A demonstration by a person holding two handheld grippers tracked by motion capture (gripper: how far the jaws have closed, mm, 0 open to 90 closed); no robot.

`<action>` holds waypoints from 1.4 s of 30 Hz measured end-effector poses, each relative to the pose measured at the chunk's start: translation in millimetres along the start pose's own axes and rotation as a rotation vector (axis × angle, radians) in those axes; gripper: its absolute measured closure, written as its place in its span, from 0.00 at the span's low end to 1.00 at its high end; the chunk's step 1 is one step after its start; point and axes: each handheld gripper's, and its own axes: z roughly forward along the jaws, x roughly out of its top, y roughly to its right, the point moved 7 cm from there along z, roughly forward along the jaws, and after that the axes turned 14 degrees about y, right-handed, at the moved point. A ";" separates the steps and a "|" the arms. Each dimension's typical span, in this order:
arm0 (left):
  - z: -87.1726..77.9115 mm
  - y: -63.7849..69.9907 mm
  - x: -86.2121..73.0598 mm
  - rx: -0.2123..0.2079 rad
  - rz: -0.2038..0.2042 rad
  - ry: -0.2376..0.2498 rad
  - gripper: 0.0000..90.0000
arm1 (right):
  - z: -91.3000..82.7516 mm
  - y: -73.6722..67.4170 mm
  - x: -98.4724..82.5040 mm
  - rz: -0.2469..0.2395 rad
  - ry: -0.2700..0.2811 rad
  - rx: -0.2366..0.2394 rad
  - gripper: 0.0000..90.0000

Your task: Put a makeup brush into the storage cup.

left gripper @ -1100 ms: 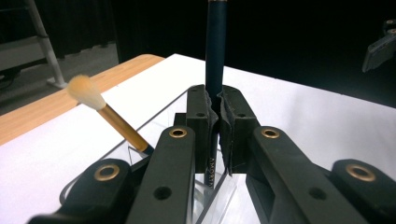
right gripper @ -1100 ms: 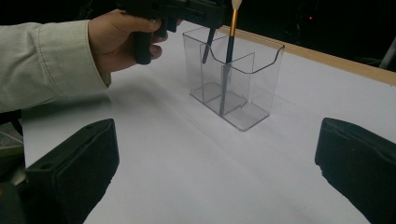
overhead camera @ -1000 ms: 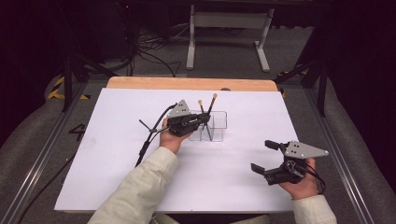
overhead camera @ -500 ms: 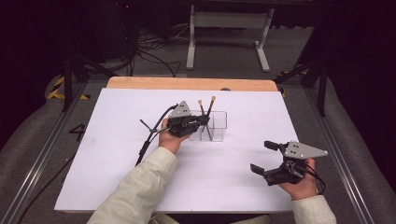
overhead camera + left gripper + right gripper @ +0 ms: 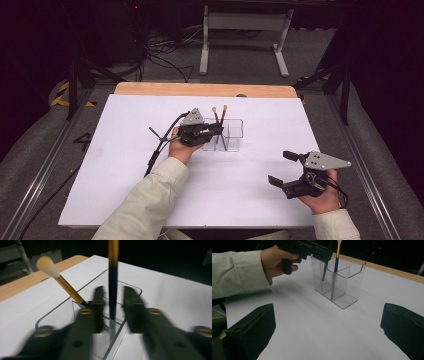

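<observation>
A clear divided holder [image 5: 227,135] stands mid-table with two gold-and-black brushes in it. One brush [image 5: 113,290] stands upright between the jaws of my left gripper [image 5: 114,291]. These jaws have just been opening, and a gap shows on each side of the handle. The other brush [image 5: 67,287] leans away to the left, bristles up. From above, my left gripper [image 5: 217,129] reaches over the holder's left end. My right gripper [image 5: 280,167] hovers open near the front right, nothing between its fingers, facing the holder [image 5: 347,287].
White sheet [image 5: 125,175] covers the table, with a wooden strip [image 5: 200,90] along its far edge. The left gripper's cable [image 5: 157,150] trails toward the front left. A metal stand [image 5: 245,22] and cables lie on the floor beyond.
The left gripper's jaws have parted from the upright brush, which has settled slightly lower in the holder. Both hands have kept their places.
</observation>
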 end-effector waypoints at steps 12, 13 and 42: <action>-23.4 7.0 10.3 -0.010 -0.040 -0.043 0.13 | 8.3 7.3 5.1 0.005 0.027 0.008 0.00; -26.0 8.4 11.3 -0.008 -0.033 -0.044 0.11 | 9.1 8.7 6.0 0.008 0.031 0.005 0.00; -126.7 29.6 28.0 0.039 0.012 0.036 0.04 | 7.5 25.5 16.0 0.024 0.082 -0.034 0.00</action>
